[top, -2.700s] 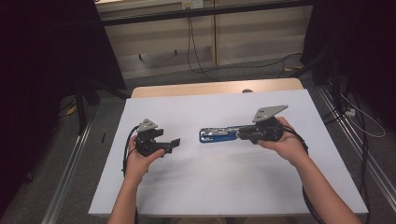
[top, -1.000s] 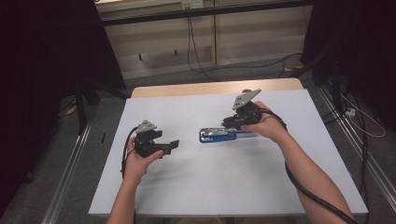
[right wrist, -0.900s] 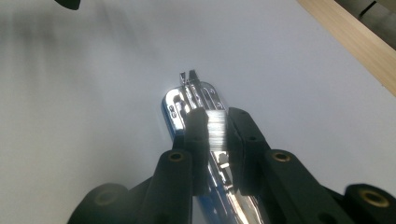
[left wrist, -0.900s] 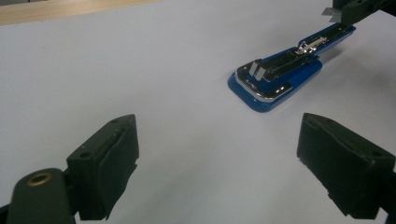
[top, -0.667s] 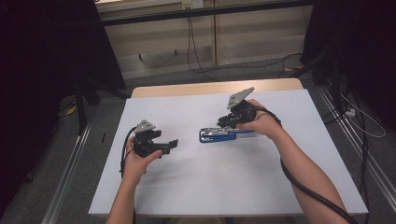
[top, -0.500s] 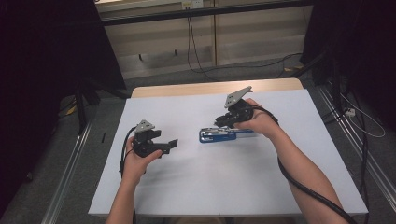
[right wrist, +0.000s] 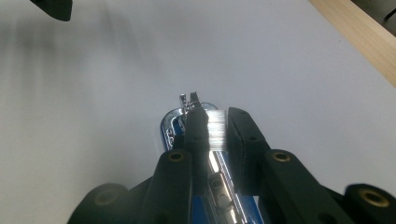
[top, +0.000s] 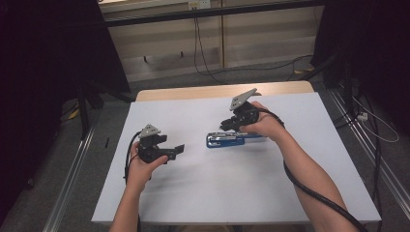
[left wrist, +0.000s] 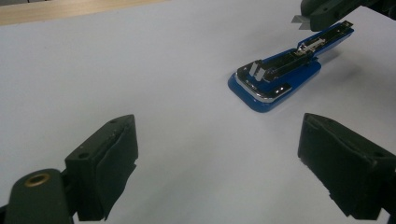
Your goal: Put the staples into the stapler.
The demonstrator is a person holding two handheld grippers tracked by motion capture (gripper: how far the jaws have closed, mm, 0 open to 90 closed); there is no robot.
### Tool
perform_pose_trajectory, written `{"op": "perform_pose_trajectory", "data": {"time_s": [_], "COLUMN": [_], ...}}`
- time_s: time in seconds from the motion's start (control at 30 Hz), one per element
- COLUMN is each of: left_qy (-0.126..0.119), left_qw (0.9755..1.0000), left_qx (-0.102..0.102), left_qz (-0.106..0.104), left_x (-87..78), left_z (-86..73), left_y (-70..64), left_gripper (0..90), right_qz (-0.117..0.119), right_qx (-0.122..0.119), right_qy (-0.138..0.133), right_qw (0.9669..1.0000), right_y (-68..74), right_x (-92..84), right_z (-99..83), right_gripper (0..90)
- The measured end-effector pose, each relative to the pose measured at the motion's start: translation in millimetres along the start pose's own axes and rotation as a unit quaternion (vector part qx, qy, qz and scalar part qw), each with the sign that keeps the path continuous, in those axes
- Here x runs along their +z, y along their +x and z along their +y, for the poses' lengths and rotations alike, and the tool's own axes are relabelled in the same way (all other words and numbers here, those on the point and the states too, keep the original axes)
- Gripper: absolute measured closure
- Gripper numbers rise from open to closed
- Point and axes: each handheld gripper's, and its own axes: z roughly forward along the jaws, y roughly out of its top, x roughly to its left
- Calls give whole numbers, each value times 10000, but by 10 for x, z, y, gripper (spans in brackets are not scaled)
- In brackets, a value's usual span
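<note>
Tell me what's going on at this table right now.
A person works over a white table with a gripper in each hand. The right gripper is shut on a small strip of staples, held just above an opened blue stapler lying flat on the table. The left gripper waits off to the side, jaws wide open and holding nothing, pointed toward the stapler.

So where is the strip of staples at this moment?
The staple strip is pinched in the right gripper, just above the open blue stapler in the right gripper view; the high view places that stapler mid-table, right of the left gripper.
</note>
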Motion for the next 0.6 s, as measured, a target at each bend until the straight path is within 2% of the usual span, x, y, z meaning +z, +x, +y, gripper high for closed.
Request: {"op": "perform_pose_trajectory", "data": {"time_s": [0.33, 0.6], "left_qy": [10, 32], "left_qw": [10000, 10000], "left_qx": [-31, -13], "left_qz": [7, 22], "left_x": [-3, -4], "left_z": [-6, -13], "left_y": [0, 13], "left_gripper": [123, 123], "right_qz": [131, 141], "right_qx": [-87, -124], "right_qy": [-10, 47], "right_qw": [9999, 9998], "right_y": [-16, -54], "right_x": [82, 149], "right_z": [19, -1], "right_gripper": [793, 793]}}
